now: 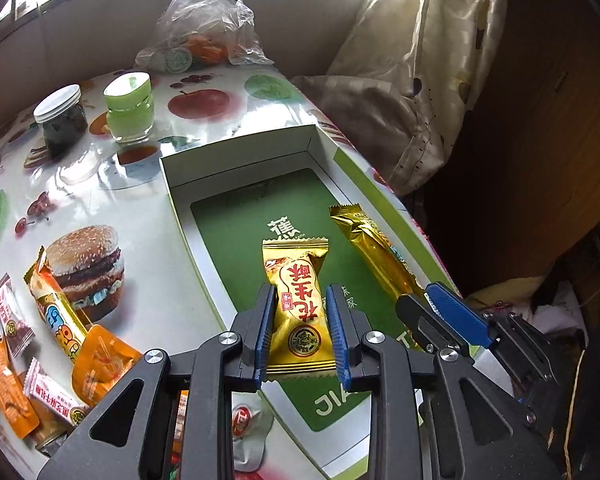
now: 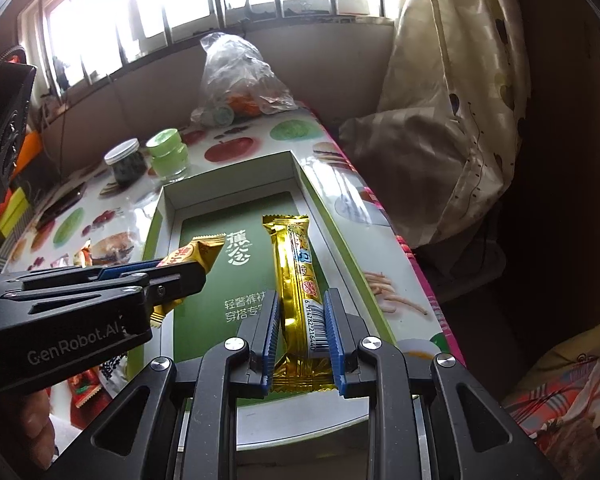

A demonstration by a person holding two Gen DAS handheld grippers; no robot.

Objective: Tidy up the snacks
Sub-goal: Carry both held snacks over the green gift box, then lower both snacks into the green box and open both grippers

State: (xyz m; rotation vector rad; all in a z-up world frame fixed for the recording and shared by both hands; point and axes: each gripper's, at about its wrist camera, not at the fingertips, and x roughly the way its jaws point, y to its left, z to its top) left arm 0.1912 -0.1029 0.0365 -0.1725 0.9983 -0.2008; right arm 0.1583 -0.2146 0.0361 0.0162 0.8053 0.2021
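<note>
While jars [image 1: 62, 120] stand beyond the box [image 1: 236, 152], loose snacks [image 1: 56, 320] crowd its left.

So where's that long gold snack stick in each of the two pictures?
Left wrist view: gold stick right of centre, over the box, held by the right gripper.
Right wrist view: gold stick at centre, between the pads.
Shared landmark: green-lidded jar.

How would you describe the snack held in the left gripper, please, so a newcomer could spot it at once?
Find the open white box with the green floor on the fruit-print table. Two gold packets hang over it, each shut in a gripper. The left gripper holds the short, plump peanut crisp packet with big red characters; the long gold stick beside it is slimmer.
</note>
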